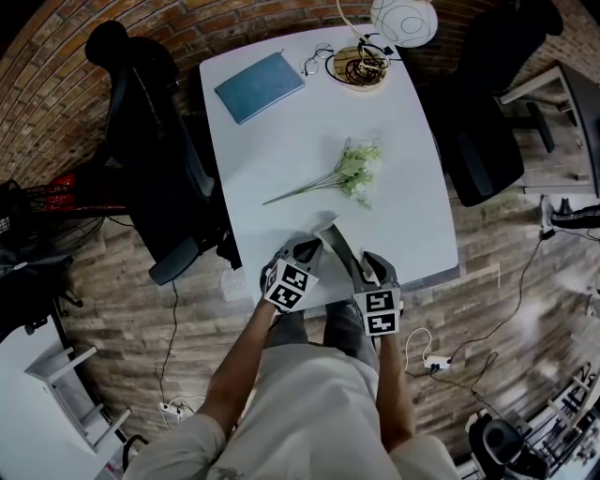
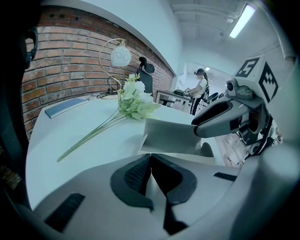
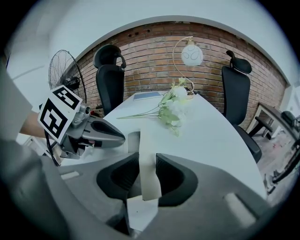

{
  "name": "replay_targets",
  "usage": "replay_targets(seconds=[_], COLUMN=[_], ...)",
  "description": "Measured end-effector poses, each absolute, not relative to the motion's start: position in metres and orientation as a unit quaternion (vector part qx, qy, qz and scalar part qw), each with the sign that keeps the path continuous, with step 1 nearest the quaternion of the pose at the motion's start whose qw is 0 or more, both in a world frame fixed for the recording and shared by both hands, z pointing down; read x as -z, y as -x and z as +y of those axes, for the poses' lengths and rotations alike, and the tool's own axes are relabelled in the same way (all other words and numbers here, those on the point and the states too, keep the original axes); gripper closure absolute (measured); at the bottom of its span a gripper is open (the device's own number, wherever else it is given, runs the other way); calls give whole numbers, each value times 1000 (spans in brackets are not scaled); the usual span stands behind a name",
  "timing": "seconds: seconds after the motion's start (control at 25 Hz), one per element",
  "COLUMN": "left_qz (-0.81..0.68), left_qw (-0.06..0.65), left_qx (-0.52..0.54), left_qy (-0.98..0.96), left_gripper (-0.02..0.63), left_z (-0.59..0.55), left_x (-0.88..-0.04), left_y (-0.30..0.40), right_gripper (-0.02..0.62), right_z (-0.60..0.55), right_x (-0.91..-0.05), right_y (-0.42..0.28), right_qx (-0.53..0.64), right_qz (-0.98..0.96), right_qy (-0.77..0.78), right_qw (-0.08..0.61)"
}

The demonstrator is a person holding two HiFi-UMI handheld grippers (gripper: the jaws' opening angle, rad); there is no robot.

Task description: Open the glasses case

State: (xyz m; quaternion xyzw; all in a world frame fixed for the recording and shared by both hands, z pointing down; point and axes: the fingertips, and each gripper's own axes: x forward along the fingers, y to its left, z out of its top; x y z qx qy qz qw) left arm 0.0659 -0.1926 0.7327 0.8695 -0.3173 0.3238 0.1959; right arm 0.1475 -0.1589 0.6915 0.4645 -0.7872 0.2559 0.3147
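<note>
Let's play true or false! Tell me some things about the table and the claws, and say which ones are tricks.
1. The right claw has a flap of the glasses case between its jaws. True.
2. The flowers stand in a vase. False: they lie flat on the table.
3. A blue book lies at the far end of the table. True.
4. The lamp is right next to the claws. False: it is at the far end, away from both.
5. The left claw is wide open. False: its jaws are together.
</note>
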Motion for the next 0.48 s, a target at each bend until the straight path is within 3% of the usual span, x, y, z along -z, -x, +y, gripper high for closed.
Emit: replay_targets(seconds=[0.48], left_qz=[-319], left_qw=[198], left_qx=[-323], left_qy=[-869], left_gripper=[598], left_z=[-192], left_x=[-732], left_y=[-67], right_gripper=[506], right_z=[-161], right_x=[-693], right_y=[-157], right_qx=[-257], right_qz=[-782], right_qy=[-472], right_qw=[316])
